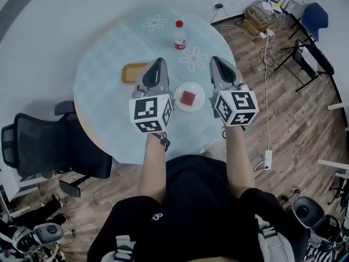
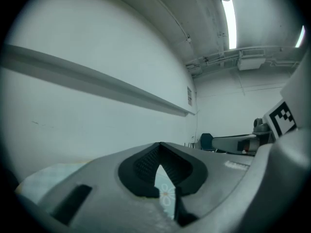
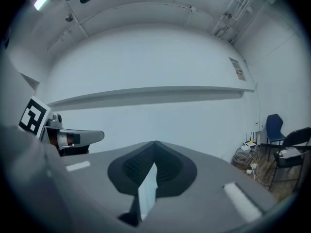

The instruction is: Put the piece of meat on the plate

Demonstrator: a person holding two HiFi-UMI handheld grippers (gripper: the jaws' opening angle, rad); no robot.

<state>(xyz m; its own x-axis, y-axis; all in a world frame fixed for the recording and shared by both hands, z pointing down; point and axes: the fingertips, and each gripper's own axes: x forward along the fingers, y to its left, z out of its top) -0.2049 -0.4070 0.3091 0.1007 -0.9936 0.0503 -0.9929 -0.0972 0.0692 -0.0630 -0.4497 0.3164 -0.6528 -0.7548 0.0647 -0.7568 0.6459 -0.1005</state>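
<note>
A red piece of meat (image 1: 188, 97) lies on a small white plate (image 1: 200, 105) on the round, pale blue table (image 1: 103, 97). Both grippers are held level and high above the table, one on each side of the plate in the head view. My left gripper (image 1: 158, 62) (image 2: 160, 144) is shut, its tips meet and nothing is between them. My right gripper (image 1: 217, 60) (image 3: 155, 143) also has its tips together and holds nothing. Both gripper views look out at a white wall, and neither shows the meat or the plate.
A yellow tray (image 1: 132, 72) sits on the table left of the plate. A red-capped bottle (image 1: 179, 35) stands near the far edge. A black office chair (image 1: 43, 146) is at the table's left. A blue chair (image 1: 315, 18) and cables (image 1: 262, 12) lie at the far right.
</note>
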